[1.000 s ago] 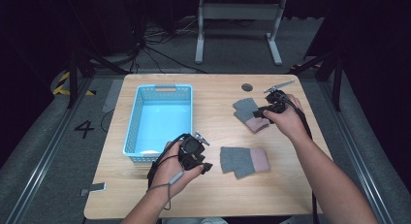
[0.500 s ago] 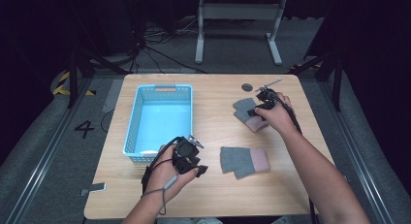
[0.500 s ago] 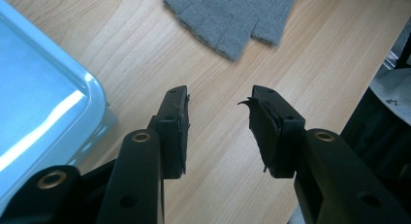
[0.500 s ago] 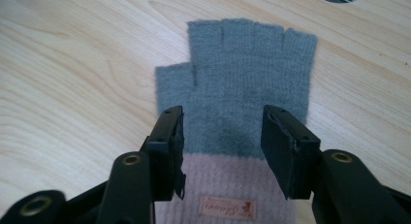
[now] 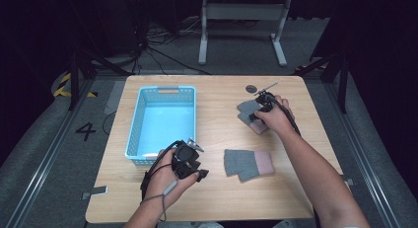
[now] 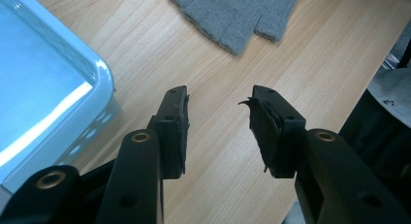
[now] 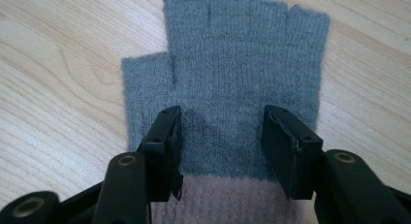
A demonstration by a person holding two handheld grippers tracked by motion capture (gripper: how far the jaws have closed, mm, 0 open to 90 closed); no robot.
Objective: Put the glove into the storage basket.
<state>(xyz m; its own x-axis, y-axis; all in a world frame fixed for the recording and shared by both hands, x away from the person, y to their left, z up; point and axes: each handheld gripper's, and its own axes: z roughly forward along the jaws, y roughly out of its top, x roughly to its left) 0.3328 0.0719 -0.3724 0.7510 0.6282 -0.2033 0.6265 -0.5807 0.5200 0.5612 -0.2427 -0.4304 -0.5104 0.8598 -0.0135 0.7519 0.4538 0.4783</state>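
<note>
Wooden table (image 5: 217, 198), light grain, set on a dark floor. From the table centre the clock runs as the high view shows it.

Blue basket (image 5: 132, 139): at 9 o'clock, long side running toward 12. Openwork walls, pale floor catching glare. In the left gripper view its rounded corner (image 6: 104, 81) sits at 10 o'clock from the jaws.

Near glove (image 5: 248, 163): at 5 o'clock, flat on the wood, grey body with a pink cuff on the side toward 3. Fingerless. In the left gripper view its grey part (image 6: 235, 13) lies at 12 o'clock, well apart from the jaws.

Far glove (image 5: 246, 109): at 2 o'clock, the same grey-and-pink make, partly under the right hand. In the right gripper view it lies flat (image 7: 242, 59), cut-off fingers toward 12, thumb stub toward 9, pink cuff at 6 between the jaw bases.

Left gripper (image 5: 191, 165): at 7 o'clock, just beside the basket's near corner, held in the left hand with a cable trailing. Jaws apart, bare wood between them, nothing held.

Right gripper (image 7: 220, 136): low over the far glove. Its jaws have just been opening and stand wide apart, 1 to each side of the grey palm near the cuff line. Pads not pressing on the knit.

Small dark round disc (image 5: 252, 89): at 1 o'clock, just beyond the far glove.
</note>
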